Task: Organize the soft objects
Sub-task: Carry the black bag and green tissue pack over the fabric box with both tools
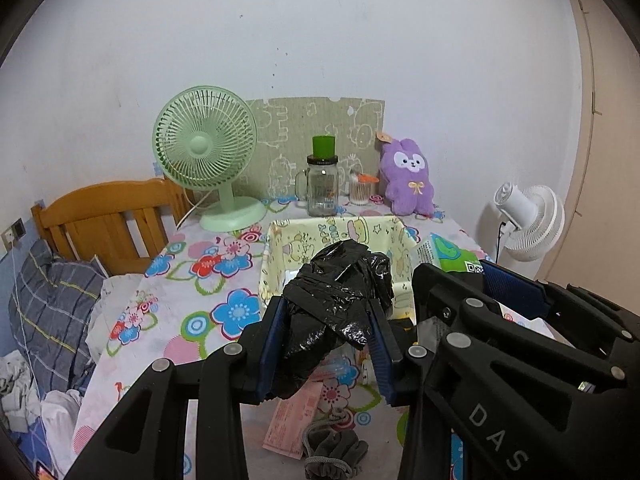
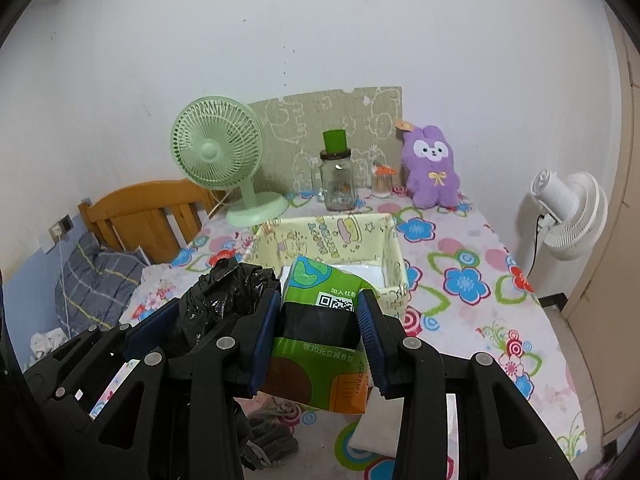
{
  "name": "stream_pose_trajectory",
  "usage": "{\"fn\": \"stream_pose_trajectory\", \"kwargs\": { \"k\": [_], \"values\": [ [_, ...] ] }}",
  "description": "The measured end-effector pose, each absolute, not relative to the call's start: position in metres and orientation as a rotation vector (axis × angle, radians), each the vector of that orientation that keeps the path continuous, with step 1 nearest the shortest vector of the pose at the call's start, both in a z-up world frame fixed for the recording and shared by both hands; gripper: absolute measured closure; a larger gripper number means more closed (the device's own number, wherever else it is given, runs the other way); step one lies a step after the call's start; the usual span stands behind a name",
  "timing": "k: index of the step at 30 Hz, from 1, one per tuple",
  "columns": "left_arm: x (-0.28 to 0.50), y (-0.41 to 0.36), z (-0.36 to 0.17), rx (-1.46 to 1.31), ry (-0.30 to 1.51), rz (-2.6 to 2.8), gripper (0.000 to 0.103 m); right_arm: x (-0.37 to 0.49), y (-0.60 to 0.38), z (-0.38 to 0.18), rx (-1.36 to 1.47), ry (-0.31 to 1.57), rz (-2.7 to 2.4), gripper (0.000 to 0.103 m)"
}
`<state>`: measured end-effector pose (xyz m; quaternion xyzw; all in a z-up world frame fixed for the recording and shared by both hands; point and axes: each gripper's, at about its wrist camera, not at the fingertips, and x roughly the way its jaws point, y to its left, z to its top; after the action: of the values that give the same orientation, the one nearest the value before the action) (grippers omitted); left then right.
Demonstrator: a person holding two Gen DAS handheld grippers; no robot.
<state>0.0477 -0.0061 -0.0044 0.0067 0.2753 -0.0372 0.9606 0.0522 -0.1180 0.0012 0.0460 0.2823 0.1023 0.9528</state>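
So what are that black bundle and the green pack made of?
The black bundle in the left claw looks like thin glossy plastic film, crinkled and shiny. The green pack in the right claw seems a soft printed plastic wrapper, dented by the grip.

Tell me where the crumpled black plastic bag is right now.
The crumpled black plastic bag is clamped in the left gripper, above the yellow cartoon-print box's near edge.

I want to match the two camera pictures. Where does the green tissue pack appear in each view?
Left wrist: tissue pack at right of centre, half hidden behind the right gripper.
Right wrist: low centre, clamped in the right gripper.
Shared landmark: yellow cartoon box directly behind it.
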Motion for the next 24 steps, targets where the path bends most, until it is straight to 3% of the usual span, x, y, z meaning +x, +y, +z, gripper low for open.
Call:
{"fn": "stream_pose_trajectory", "kwargs": {
  "k": [24],
  "values": [
    [0.098, -0.010, 0.005, -0.018, 0.547, -0.062, 0.062, 0.105, -0.123, 0.009, 0.116, 0.559, 0.215, 0.059]
  ]
}}
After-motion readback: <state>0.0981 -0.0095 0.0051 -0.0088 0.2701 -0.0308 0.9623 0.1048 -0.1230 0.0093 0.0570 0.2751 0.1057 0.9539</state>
